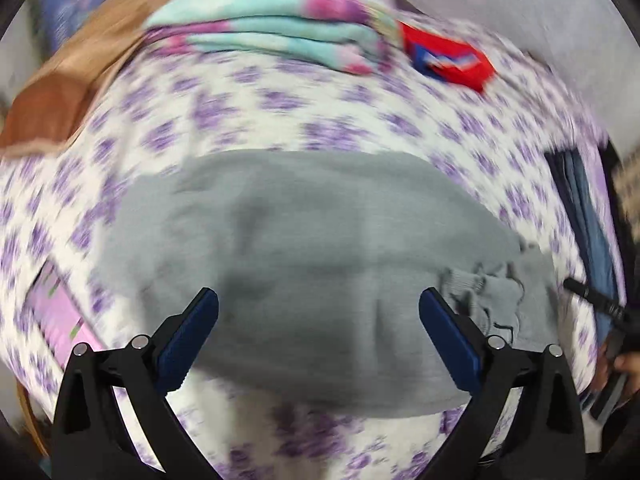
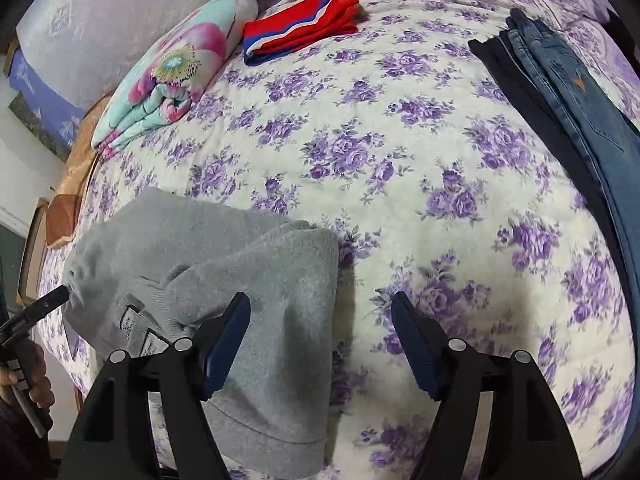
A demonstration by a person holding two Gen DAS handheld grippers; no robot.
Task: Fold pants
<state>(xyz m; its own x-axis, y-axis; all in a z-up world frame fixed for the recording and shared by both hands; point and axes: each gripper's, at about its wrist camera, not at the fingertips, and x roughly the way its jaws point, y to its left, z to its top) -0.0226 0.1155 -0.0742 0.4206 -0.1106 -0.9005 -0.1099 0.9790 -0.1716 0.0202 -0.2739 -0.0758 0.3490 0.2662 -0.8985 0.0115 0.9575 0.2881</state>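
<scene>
Grey pants (image 2: pixel 224 280) — jeans (image 2: pixel 576 92), floral blanket (image 2: pixel 172 76) nearby.

Floral bedspread (image 2: pixel 400 140) bears grey pants (image 2: pixel 248 264) (folded), jeans (image 2: pixel 580 92), perhaps blanket (image 2: pixel 168 80).

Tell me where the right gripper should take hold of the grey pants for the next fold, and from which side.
Probably the free right-hand edge of the grey pants, near the upper corner. There the folded layers lie flat and stacked on the floral bedspread, with bare bed beside them. Come down from above on that side with the right gripper, whose jaws stand open and empty, one finger sliding under the edge.
</scene>
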